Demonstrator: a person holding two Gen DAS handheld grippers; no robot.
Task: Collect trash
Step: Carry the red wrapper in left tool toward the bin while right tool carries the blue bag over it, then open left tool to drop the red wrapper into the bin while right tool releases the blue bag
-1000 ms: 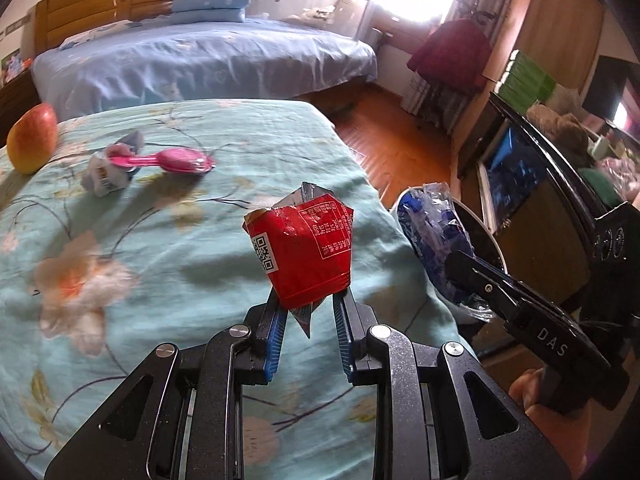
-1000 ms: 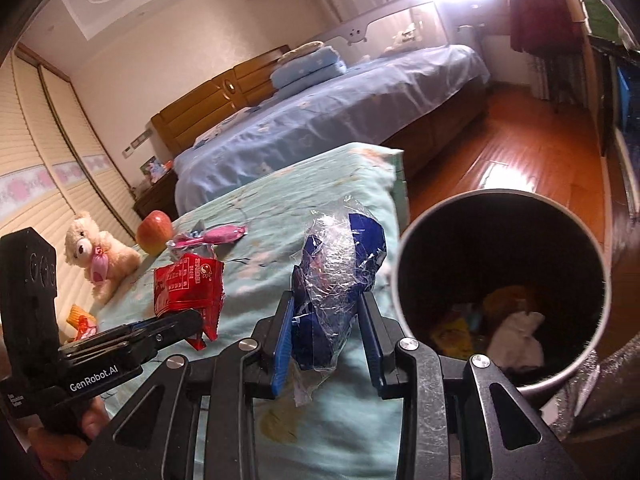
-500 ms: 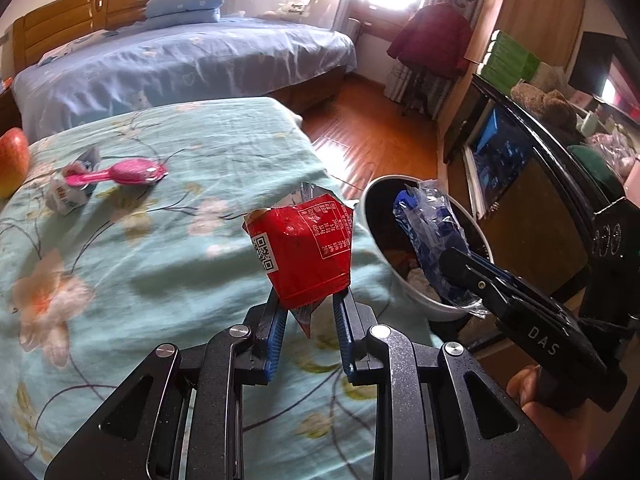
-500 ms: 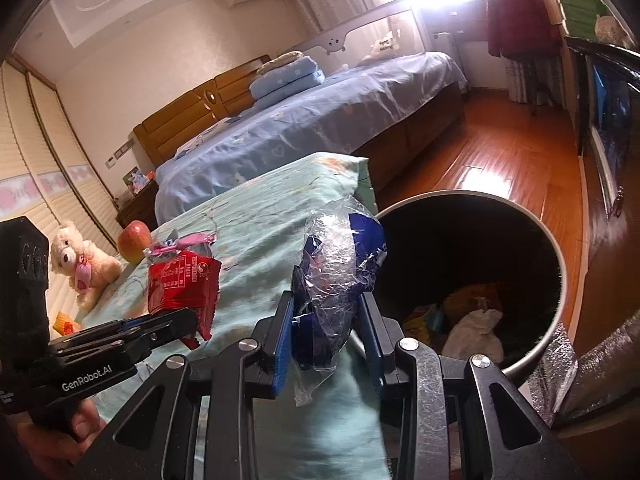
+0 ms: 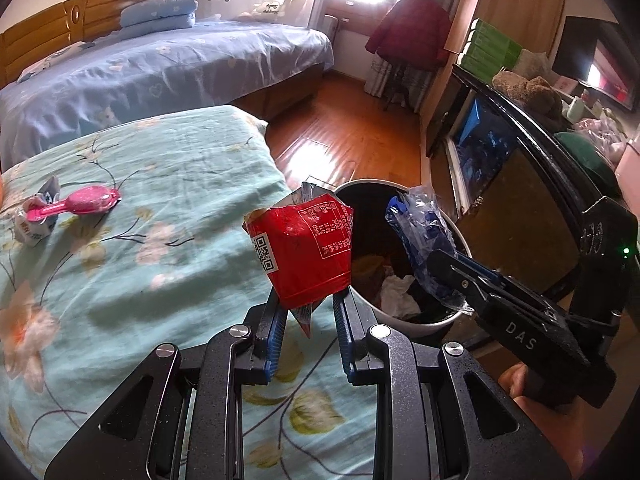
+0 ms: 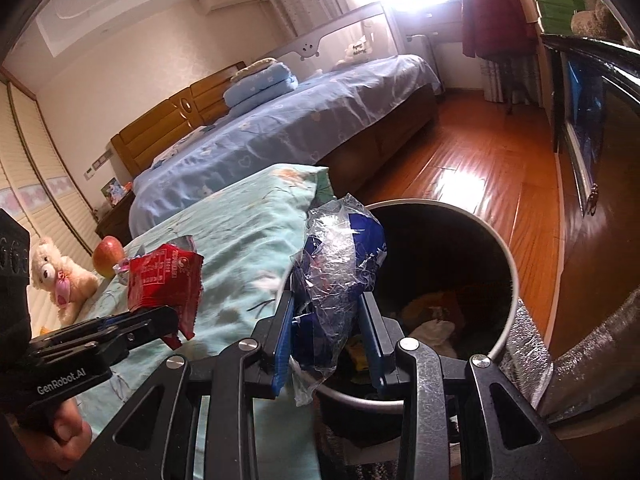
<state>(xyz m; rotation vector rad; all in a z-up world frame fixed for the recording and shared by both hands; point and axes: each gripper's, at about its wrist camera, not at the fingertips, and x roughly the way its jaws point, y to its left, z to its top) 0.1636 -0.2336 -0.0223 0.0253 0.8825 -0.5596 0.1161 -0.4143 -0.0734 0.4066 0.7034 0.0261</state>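
Note:
My left gripper [image 5: 307, 308] is shut on a torn red snack wrapper [image 5: 306, 250], held upright over the bed's edge just left of the round bin [image 5: 404, 320]. In the right wrist view the same red wrapper [image 6: 164, 280] hangs at the left. My right gripper [image 6: 326, 316] is shut on a crumpled blue and clear plastic wrapper [image 6: 340, 264], held over the near rim of the bin [image 6: 508, 264]. From the left wrist view that blue wrapper [image 5: 420, 236] sits above the bin's mouth. Inside the bin lie white, yellow and dark scraps.
On the teal flowered bedspread [image 5: 120, 264] lie a pink spoon [image 5: 86, 202] and a small white packet [image 5: 34, 228]. An apple [image 6: 107, 255] and a teddy bear [image 6: 56, 276] rest further back. A dark cabinet [image 5: 520, 200] stands right of the bin; wooden floor lies beyond.
Both grippers have carried their wrappers toward the bin. The bin has come nearer in both views, and the blue wrapper now hangs over its rim. Neither grip has altered.

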